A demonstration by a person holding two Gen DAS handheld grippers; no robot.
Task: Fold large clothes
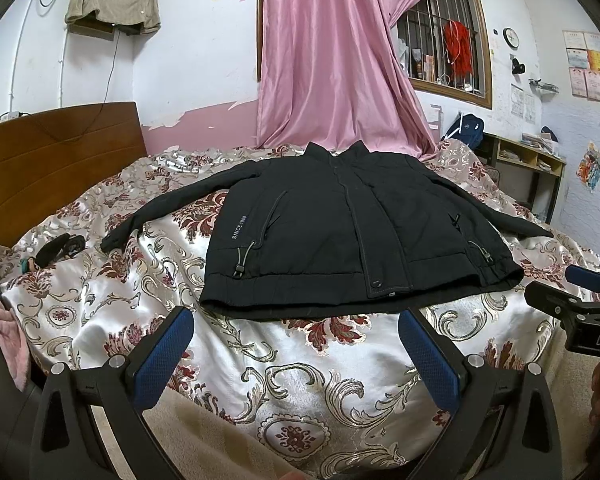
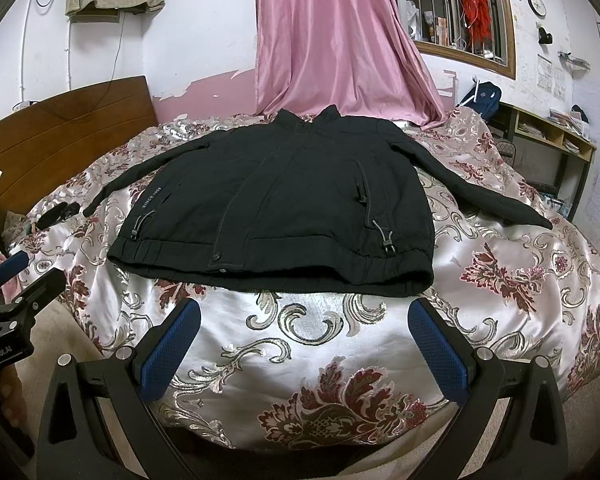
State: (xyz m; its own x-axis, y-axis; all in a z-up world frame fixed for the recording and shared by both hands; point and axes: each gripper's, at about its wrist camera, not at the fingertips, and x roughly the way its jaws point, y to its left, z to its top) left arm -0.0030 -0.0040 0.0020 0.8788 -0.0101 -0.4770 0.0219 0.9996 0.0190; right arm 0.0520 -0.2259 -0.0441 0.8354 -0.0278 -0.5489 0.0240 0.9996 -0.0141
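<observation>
Black jacket (image 1: 340,232) lies flat, front up, on the bed (image 1: 300,368), collar toward 12 o'clock and elastic hem toward 6 o'clock. Front placket closed, running collar to hem. Both sleeves spread outward: one toward 9 o'clock with its cuff on the quilt, the other toward 3 o'clock. White lettering "SINCE 1988" reads up the 9 o'clock side panel; a drawcord toggle hangs near each hem corner.

Bed covered by a satin quilt with red and silver floral scrollwork. Wooden headboard (image 1: 60,160) at 9 to 10 o'clock; pink curtain (image 1: 332,60) at 12 o'clock behind the collar; barred window (image 1: 444,48) at 1 o'clock; wall clock (image 1: 511,37) at 2 o'clock. Small dark items (image 1: 60,250) lie on the quilt at 9 o'clock, apart from the sleeve cuff; cannot tell what they are.

Left gripper (image 1: 298,340): fingers (image 1: 164,352) set wide, blue pads facing inward, nothing between them. It is short of the hem, at 6 o'clock from the jacket, not touching it.

Right gripper (image 2: 304,332): fingers (image 2: 438,344) likewise spread wide and empty, near the hem's 6 o'clock edge, apart from the fabric. In the left wrist view it shows at 3 o'clock, beside the hem corner.
</observation>
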